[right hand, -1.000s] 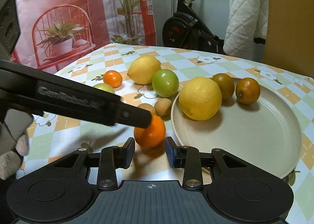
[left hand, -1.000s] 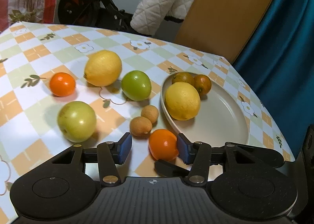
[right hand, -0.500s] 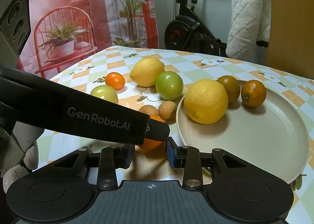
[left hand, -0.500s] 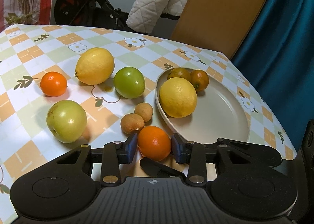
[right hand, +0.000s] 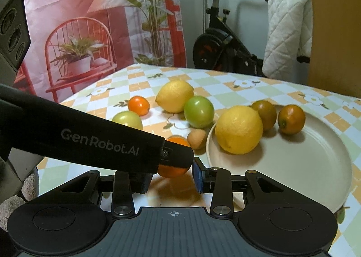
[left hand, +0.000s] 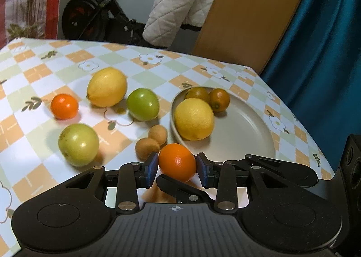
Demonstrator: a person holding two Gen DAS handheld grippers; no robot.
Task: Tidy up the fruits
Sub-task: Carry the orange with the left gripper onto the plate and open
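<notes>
Blue pads (left hand: 153, 168) of my left tool (left hand: 177, 168) press both sides of the orange (left hand: 177, 165), clamped tight on it just short of the plate (left hand: 248, 135) rim and beside two small brown fruits (left hand: 147, 148). My right tool (right hand: 174, 174) sits close behind the same orange, its fingers spread apart and gripping nothing. On the plate lie a lemon (left hand: 194, 118) and two dark mandarins (left hand: 219, 100), while another lemon (left hand: 107, 87), a green fruit (left hand: 142, 104), a small orange (left hand: 64, 106) and a pale apple (left hand: 78, 144) rest on the checked surface (left hand: 33, 72).
</notes>
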